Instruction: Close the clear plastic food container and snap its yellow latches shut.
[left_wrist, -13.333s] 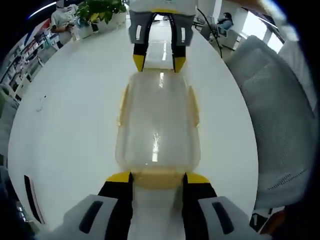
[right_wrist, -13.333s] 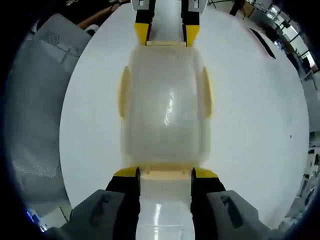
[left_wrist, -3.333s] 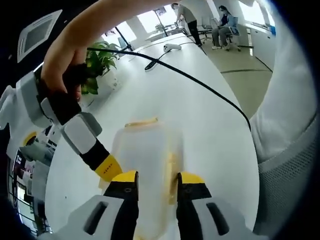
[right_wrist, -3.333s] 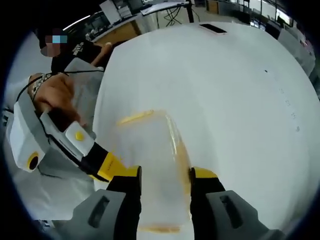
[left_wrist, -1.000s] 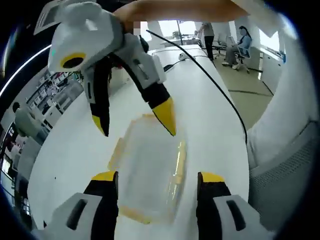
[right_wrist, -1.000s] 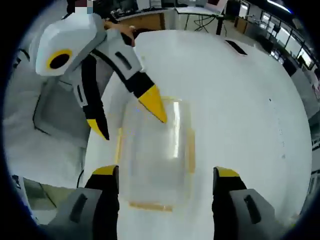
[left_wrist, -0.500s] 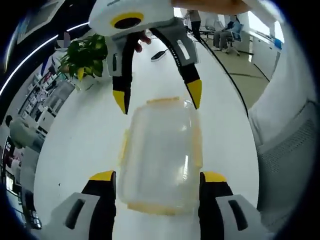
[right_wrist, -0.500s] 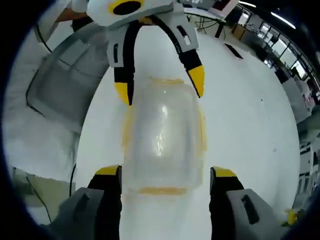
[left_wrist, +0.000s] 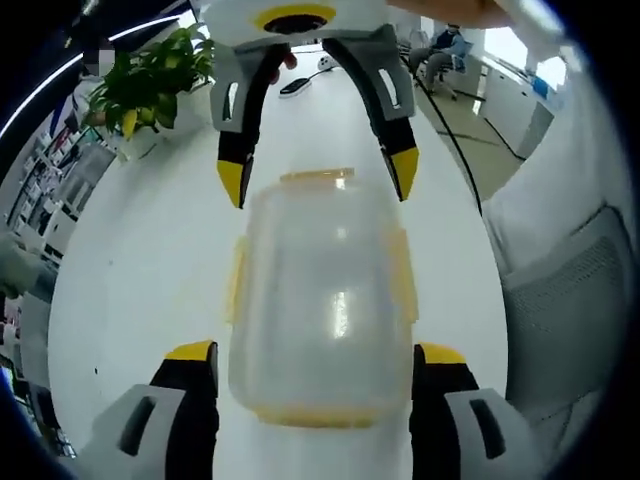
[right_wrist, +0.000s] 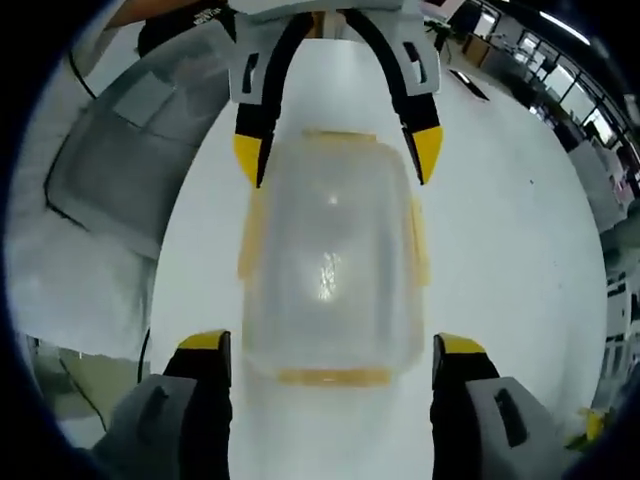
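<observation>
The clear plastic container (left_wrist: 320, 290) lies lid-on upon the white table (left_wrist: 140, 260), with yellow latches (left_wrist: 237, 280) along its sides and ends. My left gripper (left_wrist: 315, 355) is open, its jaws straddling the container's near end without touching it. My right gripper (left_wrist: 318, 180) comes in from the far end, also open, its yellow tips flanking that end's latch. In the right gripper view the container (right_wrist: 330, 260) sits lengthwise between my right gripper (right_wrist: 332, 347) at the bottom and my left gripper (right_wrist: 337, 155) at the top.
A potted plant (left_wrist: 150, 90) stands at the table's far left. A black cable (left_wrist: 450, 130) runs along the table's right side. A grey mesh chair (left_wrist: 570, 290) is beside the table, seen also as the chair (right_wrist: 110, 170).
The jaws, narrow on the container's side 3.3 s ago, have spread wide. Over the last second both grippers swung round to face each other across the container's two ends.
</observation>
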